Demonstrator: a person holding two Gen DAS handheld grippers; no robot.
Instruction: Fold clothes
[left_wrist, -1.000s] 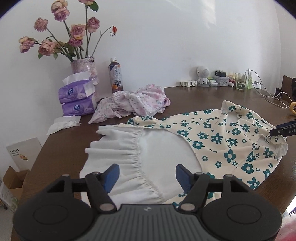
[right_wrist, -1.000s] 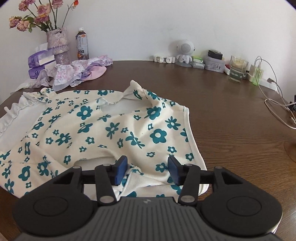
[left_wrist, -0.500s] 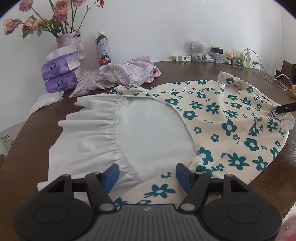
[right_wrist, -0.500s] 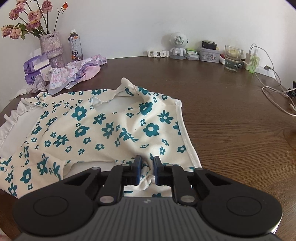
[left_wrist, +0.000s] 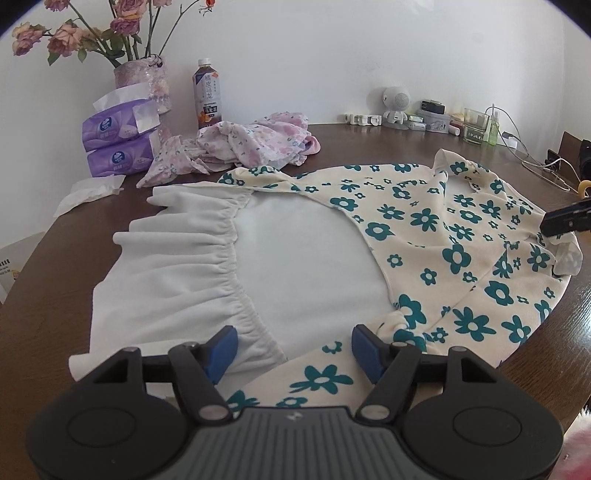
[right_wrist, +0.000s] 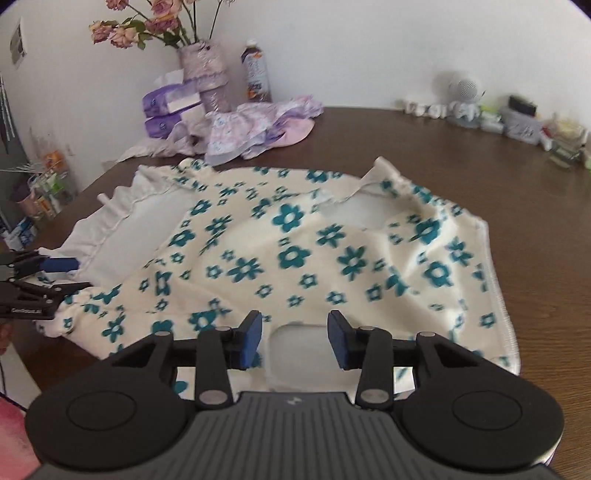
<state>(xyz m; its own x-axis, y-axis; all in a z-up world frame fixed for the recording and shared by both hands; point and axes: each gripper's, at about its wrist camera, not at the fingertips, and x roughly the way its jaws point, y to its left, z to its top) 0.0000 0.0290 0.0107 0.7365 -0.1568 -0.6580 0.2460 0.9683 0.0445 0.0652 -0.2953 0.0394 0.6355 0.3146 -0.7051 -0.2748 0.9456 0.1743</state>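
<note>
A cream dress with teal flowers (left_wrist: 424, 221) lies spread on the brown table (left_wrist: 369, 147), its white lining (left_wrist: 306, 266) and ruffled white hem (left_wrist: 177, 273) turned up. My left gripper (left_wrist: 293, 347) stands open low over the near hem, a flowered flap between its blue pads. In the right wrist view the dress (right_wrist: 295, 254) fills the middle. My right gripper (right_wrist: 295, 339) is open over its near edge, nothing pinched. The left gripper (right_wrist: 62, 277) shows at that view's left edge, at the ruffle. The right gripper's tip (left_wrist: 565, 221) shows at the far right by the dress's corner.
A crumpled pink floral garment (left_wrist: 240, 147) lies behind the dress. Purple tissue packs (left_wrist: 118, 144), a flower vase (left_wrist: 144, 81) and a bottle (left_wrist: 207, 92) stand at the back left. A toy robot (left_wrist: 395, 107), a glass (left_wrist: 474, 125) and cables (left_wrist: 535, 166) line the back right.
The right gripper shut on the dress's near edge half a second ago and has now opened again, its view swinging left. The left gripper moved forward over the hem and stayed open.
</note>
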